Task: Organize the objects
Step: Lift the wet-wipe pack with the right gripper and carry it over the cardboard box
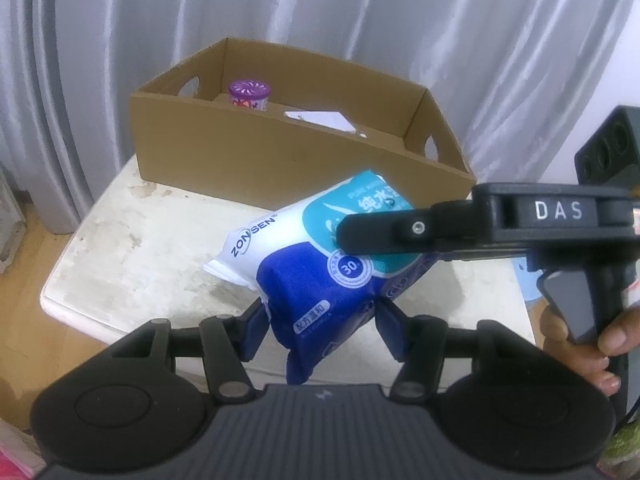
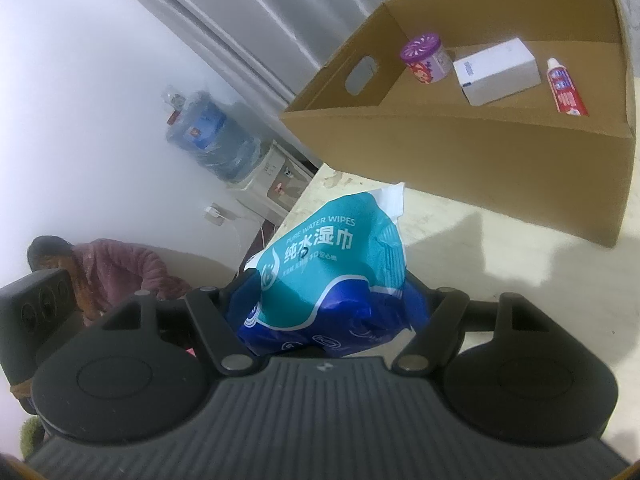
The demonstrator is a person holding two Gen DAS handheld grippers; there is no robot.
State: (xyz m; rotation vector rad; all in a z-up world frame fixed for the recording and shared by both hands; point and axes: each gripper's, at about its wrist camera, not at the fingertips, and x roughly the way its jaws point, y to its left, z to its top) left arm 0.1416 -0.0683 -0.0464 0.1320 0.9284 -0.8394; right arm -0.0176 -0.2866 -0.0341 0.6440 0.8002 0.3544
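The left gripper [image 1: 320, 320] is clenched on the near blue end of the pack of wipes [image 1: 320, 256], which hangs above the white table [image 1: 132, 248]. The right gripper [image 2: 332, 304] grips the same pack from the right side (its finger lies across the top). Far behind stands the cardboard box [image 2: 480, 160] with 3 things inside: a purple jar [image 2: 426, 60], a white carton [image 2: 498, 70], a red tube [image 2: 566, 88].

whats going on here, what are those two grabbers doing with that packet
A person holds a pack of wet wipes with both tools, the left gripper and the right gripper each clamped on it, above the table. The cardboard box behind already holds a purple jar, a white carton and a toothpaste tube.
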